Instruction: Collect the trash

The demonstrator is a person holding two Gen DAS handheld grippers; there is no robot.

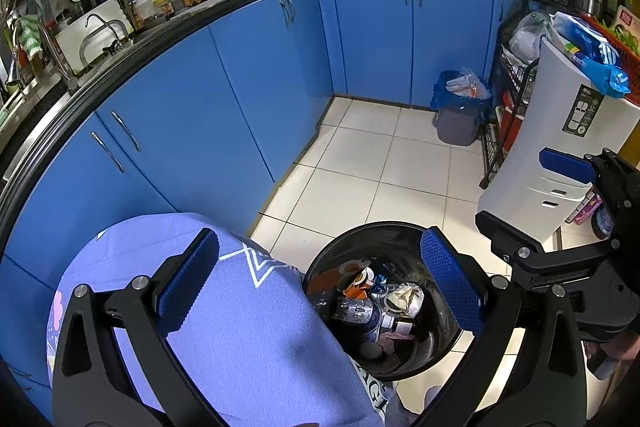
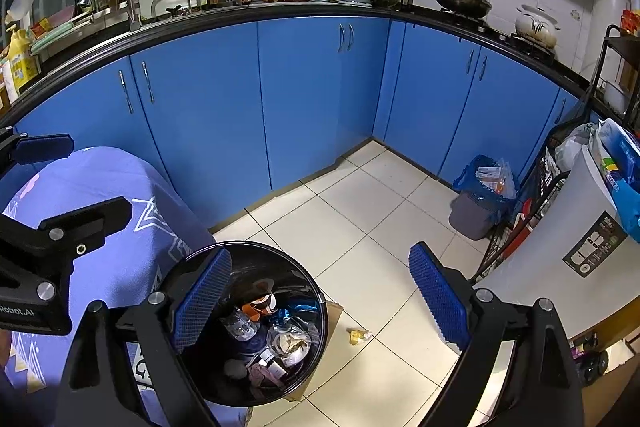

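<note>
Right now both grippers hang empty over the kitchen floor: the left gripper (image 1: 320, 283) has its blue-padded fingers spread wide with nothing between them, and the right gripper (image 2: 320, 307) is likewise released. Just below them stands a round black trash bin (image 2: 316, 291), already holding a fair pile: a crushed plastic bottle (image 2: 240, 325), an orange-and-white wrapper (image 2: 262, 303), crumpled foil and small jars. So much of the collecting looks done.

What seems left is a small yellowish scrap of wrapper (image 2: 359, 335) lying on the white floor tiles (image 2: 360, 211) just beside the bin, between the right gripper's fingers in its own view; a flat piece of cardboard (image 2: 334, 311) pokes out from under the bin's far side and may also count.

Beside the bin on its left is something draped in a purple patterned cloth (image 1: 240, 327), close enough to crowd a reach from that side. Farther off, a grey bin with a blue liner (image 1: 460, 115) sits in the corner by the blue cabinets (image 1: 200, 99), and a white appliance (image 1: 560, 155) stands to the right, well apart from the scrap.
</note>
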